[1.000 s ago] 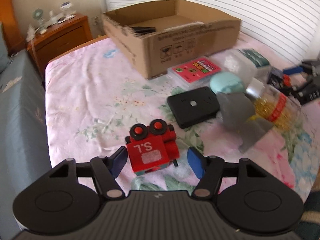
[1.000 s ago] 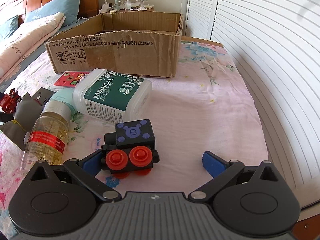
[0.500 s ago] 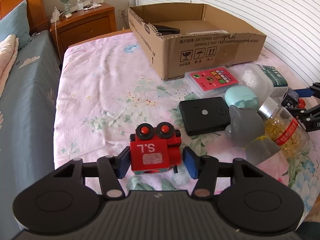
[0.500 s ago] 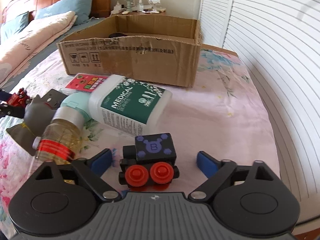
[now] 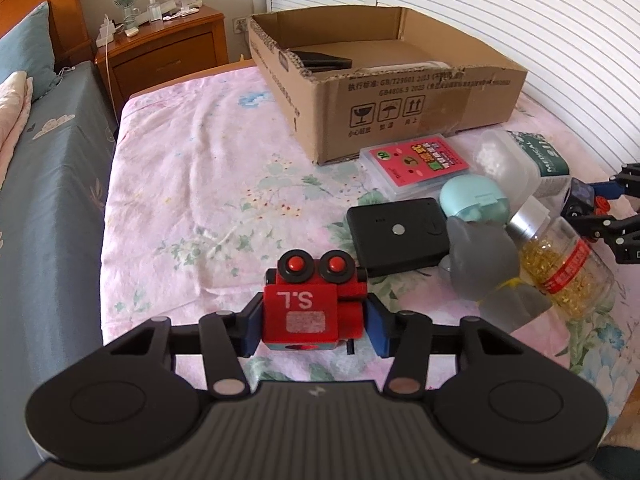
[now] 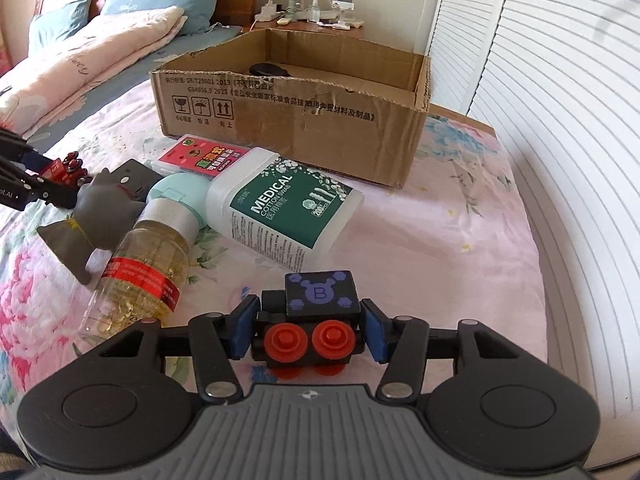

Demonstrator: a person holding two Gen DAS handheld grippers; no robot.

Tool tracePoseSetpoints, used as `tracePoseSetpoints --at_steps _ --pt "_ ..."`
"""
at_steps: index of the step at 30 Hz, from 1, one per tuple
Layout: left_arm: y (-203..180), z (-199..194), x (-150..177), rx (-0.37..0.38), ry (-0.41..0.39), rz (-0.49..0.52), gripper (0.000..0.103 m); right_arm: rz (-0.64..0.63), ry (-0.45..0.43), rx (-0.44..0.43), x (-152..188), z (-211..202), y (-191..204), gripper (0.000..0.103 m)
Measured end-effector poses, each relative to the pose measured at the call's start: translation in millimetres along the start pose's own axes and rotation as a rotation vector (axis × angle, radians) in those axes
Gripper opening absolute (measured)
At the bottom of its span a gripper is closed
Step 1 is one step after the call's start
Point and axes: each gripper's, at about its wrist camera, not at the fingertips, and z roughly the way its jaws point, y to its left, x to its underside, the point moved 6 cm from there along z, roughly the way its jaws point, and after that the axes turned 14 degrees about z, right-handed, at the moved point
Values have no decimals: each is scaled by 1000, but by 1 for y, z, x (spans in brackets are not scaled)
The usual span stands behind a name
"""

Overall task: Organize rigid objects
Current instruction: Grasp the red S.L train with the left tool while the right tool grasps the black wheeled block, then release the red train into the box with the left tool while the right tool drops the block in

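Note:
My left gripper (image 5: 314,328) is shut on a red toy train block (image 5: 310,308) marked "S.L", held just above the floral bedsheet. My right gripper (image 6: 308,332) is shut on a black toy train block (image 6: 316,320) with a purple "B" and red wheels. An open cardboard box (image 5: 400,92) stands at the back, also in the right wrist view (image 6: 296,108), with a dark item inside. The red train and left gripper show at the far left of the right wrist view (image 6: 66,168).
On the sheet lie a black device (image 5: 400,236), a grey cat figure (image 5: 480,264), a capsule bottle (image 5: 560,260), a mint case (image 5: 472,200), a pink card box (image 5: 420,160) and a cotton swab tub (image 6: 280,216). A nightstand (image 5: 160,48) stands behind.
Both grippers have closed on their toy trains. The views have lifted a little and the box looks nearer.

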Motion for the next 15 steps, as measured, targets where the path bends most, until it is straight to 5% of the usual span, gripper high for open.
tracePoseSetpoints --at_steps 15 --pt "-8 -36 -22 24 -37 59 50 -104 -5 -18 -11 -34 3 56"
